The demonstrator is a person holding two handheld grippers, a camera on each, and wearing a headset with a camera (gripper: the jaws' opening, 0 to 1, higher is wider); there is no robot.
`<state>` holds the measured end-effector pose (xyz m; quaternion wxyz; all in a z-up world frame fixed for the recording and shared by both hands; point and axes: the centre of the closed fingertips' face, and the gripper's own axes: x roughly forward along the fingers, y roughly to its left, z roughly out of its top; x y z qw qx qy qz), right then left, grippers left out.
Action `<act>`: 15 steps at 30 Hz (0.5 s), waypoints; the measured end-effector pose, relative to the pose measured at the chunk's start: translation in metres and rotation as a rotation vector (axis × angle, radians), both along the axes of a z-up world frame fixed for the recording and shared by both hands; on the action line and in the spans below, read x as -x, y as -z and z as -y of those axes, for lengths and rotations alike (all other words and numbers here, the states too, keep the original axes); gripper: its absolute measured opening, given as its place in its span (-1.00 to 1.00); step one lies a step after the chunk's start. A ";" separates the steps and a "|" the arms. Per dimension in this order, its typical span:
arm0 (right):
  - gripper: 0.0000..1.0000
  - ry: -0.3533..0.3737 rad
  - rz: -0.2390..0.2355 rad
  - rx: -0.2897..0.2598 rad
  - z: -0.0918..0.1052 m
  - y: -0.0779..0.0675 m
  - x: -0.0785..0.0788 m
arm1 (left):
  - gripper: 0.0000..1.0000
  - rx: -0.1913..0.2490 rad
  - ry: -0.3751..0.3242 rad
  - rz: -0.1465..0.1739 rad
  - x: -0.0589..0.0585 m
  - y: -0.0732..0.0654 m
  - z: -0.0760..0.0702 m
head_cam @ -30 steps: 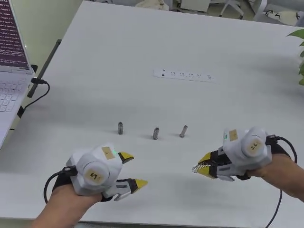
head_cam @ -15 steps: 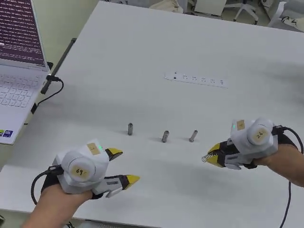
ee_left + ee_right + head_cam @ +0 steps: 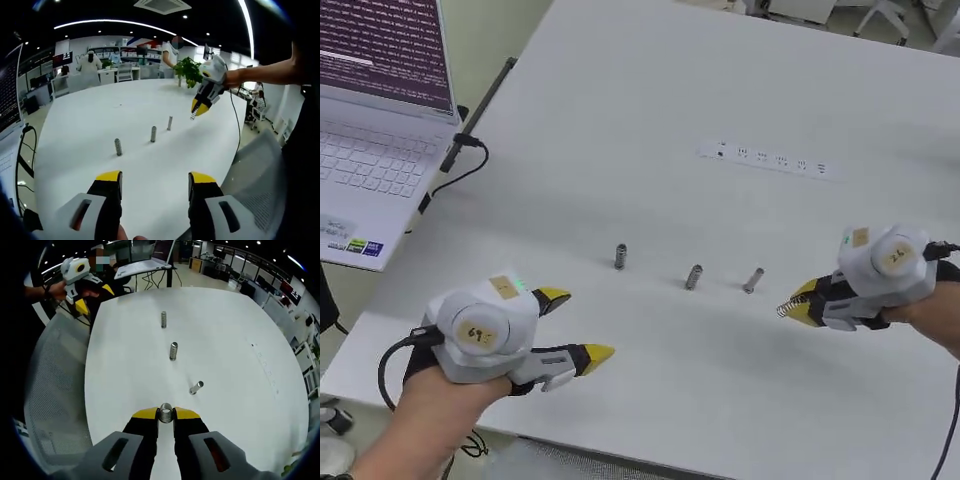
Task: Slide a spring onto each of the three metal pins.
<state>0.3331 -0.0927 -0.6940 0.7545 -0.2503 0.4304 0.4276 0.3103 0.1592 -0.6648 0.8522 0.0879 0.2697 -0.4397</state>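
Three pins stand on one table (image 3: 620, 130): the left pin (image 3: 620, 256), the middle pin (image 3: 693, 277) and the right pin (image 3: 752, 280). There are three springs as well: the first spring (image 3: 163, 319) sits on the left pin, the second spring (image 3: 173, 350) on the middle pin, and the third spring (image 3: 788, 308) is pinched in the right gripper (image 3: 802, 304). There are two grippers, the other being the left gripper (image 3: 580, 324), its jaws apart. One laptop (image 3: 380, 130) and one power strip (image 3: 765, 160) complete the count.
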 end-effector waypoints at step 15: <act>-0.82 -0.003 0.008 0.033 0.002 0.004 -0.034 | -0.03 -0.003 -0.043 -0.008 -0.004 0.000 -0.012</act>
